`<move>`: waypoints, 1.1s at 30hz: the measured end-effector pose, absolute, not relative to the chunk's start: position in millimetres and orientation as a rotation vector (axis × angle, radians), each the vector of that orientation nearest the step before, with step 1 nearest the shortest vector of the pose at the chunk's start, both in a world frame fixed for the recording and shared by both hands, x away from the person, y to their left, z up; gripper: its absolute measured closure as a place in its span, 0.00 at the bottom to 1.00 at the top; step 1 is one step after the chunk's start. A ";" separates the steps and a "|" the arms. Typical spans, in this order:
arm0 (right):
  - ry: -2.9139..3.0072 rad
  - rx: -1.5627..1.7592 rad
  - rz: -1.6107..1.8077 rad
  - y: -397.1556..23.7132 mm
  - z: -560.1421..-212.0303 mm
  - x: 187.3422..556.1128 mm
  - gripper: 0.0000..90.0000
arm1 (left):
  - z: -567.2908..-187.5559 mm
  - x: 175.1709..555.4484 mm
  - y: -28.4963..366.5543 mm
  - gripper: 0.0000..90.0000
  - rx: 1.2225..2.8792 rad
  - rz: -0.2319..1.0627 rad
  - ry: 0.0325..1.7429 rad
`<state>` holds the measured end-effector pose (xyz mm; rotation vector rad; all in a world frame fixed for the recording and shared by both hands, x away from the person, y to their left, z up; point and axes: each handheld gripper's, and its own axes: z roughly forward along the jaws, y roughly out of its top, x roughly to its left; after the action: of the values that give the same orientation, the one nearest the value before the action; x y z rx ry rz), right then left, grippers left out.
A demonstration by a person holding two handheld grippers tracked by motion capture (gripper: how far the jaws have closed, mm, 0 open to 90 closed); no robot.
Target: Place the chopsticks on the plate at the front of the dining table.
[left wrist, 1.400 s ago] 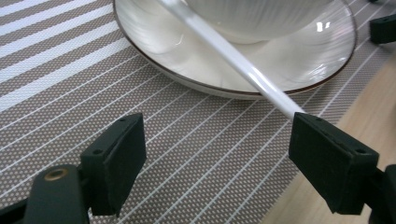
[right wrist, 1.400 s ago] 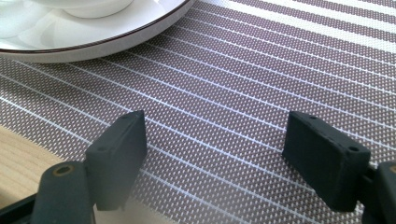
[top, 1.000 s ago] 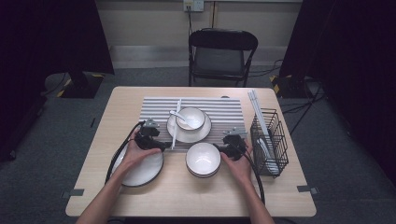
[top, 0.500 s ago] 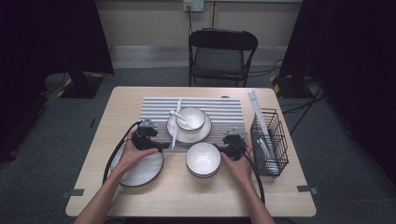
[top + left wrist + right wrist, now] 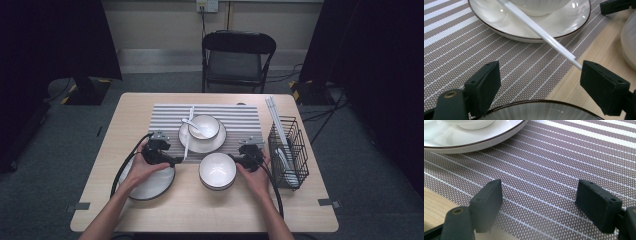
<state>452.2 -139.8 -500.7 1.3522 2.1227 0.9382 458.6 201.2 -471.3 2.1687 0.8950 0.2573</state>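
Observation:
A white chopstick (image 5: pixel 541 31) leans off the saucer (image 5: pixel 499 17), its tip just ahead of my left gripper (image 5: pixel 541 77), which is open and holds nothing. Below its jaws lies the rim of a dark-edged plate (image 5: pixel 539 110). In the high view the left gripper (image 5: pixel 172 161) hovers over the far edge of that plate (image 5: pixel 150 187). The right gripper (image 5: pixel 239 159) is beside the white front bowl (image 5: pixel 217 170). It is open (image 5: pixel 539 195) over the striped placemat (image 5: pixel 561 157), with the saucer (image 5: pixel 474 137) ahead to its left.
On the placemat (image 5: pixel 240 117) a saucer (image 5: pixel 202 145) carries a small bowl (image 5: pixel 206 125) with a spoon (image 5: pixel 191 123). A black wire basket (image 5: pixel 290 150) with utensils stands at the table's right edge. A folding chair (image 5: pixel 237 57) is behind the table.
The left hand and its gripper have shifted slightly nearer the chopstick's end. The right gripper has hardly moved.

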 end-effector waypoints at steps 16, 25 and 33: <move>2.123 1.352 0.938 -139.8 -500.7 452.2 0.23 | -467.1 456.6 190.5 0.19 2.205 0.280 0.852; 2.122 1.352 0.938 -139.8 -500.7 452.2 0.23 | -471.0 460.1 196.0 0.19 2.163 0.259 0.886; 2.122 1.353 0.938 -139.8 -500.7 452.2 0.23 | -470.7 458.6 194.4 0.19 2.172 0.258 0.880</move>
<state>452.2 -139.8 -500.7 1.3526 2.1225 0.9383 458.6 194.4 -470.7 2.1725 0.8802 0.2579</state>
